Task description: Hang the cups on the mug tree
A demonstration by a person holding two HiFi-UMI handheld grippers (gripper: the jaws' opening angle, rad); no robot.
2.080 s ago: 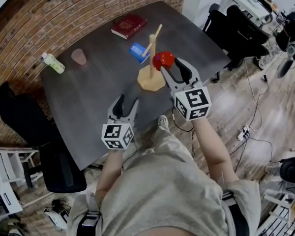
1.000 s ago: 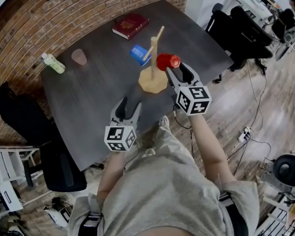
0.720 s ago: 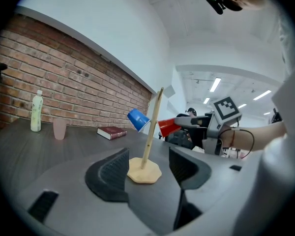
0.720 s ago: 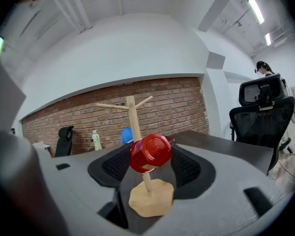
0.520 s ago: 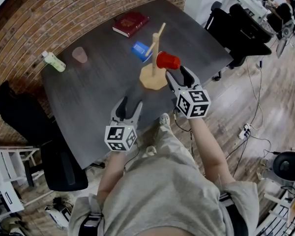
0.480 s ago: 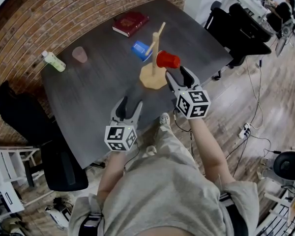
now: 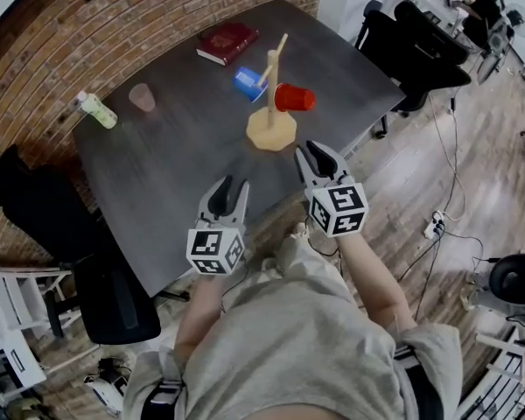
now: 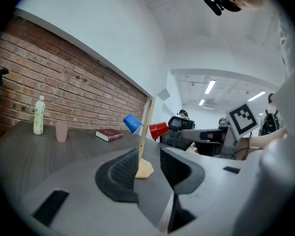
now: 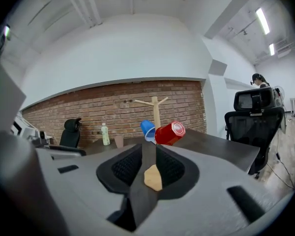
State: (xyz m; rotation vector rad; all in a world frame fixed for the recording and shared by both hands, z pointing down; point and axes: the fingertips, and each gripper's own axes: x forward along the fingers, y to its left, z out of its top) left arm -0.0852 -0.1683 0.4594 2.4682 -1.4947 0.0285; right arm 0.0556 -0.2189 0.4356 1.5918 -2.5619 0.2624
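While closing on nothing, grippers: left gripper [image 7: 232, 185], right gripper [image 7: 312, 150], near table [image 7: 162, 169] edge
Table: dark, bearing tree [image 7: 270, 130], book [image 7: 229, 41], bottle [image 7: 94, 110]
Room: brick wall [image 7: 87, 20], wood floor [image 7: 477, 156]

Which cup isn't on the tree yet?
The pink cup, standing beside the bottle; the red cup and blue cup hang on the mug tree.
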